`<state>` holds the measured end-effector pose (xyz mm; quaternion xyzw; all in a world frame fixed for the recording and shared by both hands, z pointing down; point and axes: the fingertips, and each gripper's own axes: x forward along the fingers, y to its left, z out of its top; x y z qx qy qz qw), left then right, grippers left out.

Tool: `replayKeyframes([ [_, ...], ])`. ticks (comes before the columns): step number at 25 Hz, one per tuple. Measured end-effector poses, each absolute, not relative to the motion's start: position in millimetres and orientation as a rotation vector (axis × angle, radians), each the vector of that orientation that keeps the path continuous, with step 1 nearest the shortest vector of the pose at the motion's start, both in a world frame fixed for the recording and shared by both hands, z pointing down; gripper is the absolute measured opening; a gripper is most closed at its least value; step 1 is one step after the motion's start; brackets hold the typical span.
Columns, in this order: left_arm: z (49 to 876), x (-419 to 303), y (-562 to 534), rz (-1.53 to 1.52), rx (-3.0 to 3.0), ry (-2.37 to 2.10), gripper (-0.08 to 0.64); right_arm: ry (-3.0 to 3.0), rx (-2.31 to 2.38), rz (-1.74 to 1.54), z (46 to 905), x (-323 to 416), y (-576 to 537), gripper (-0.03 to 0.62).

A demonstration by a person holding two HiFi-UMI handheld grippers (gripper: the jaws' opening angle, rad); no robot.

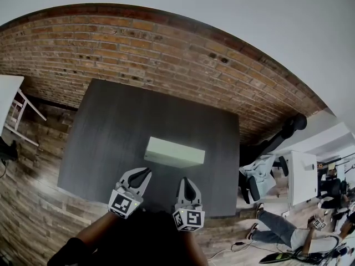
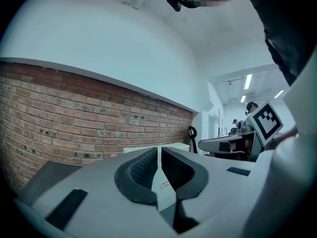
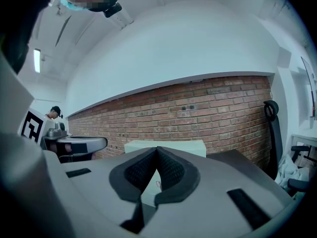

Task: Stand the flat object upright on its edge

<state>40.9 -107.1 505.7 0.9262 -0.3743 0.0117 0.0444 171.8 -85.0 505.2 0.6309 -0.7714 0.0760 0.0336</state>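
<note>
A pale flat box [image 1: 174,152] rests near the middle of the dark table [image 1: 111,126], its long side facing me. It shows a light top face and a shaded front face. Both grippers hover over the table's near edge, a short way in front of the box and not touching it. My left gripper [image 1: 145,172] is shut with nothing in it, and its pads [image 2: 143,170] leave only a thin slit. My right gripper [image 1: 184,180] is also shut and empty. In the right gripper view the box [image 3: 188,148] stands just beyond the closed tips [image 3: 157,149].
A red brick wall [image 1: 166,54] runs behind the table. A black office chair [image 1: 277,140] stands off the table's right side, with a white desk [image 1: 302,176] and a person's legs [image 1: 277,226] beyond. Another white table [image 1: 8,96] is at the far left.
</note>
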Motion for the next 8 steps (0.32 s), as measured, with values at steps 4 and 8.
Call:
replayKeyframes([
  [4,500.2,39.0,-107.5,0.015,2.839,-1.159,0.049,-2.382,1.928,0.231,504.6,169.1,-84.5,0.023],
  [8,501.5,37.1,-106.0,0.018,2.834,-1.158,0.049,-2.375,1.913,0.206,504.1,165.9,-83.2,0.023],
])
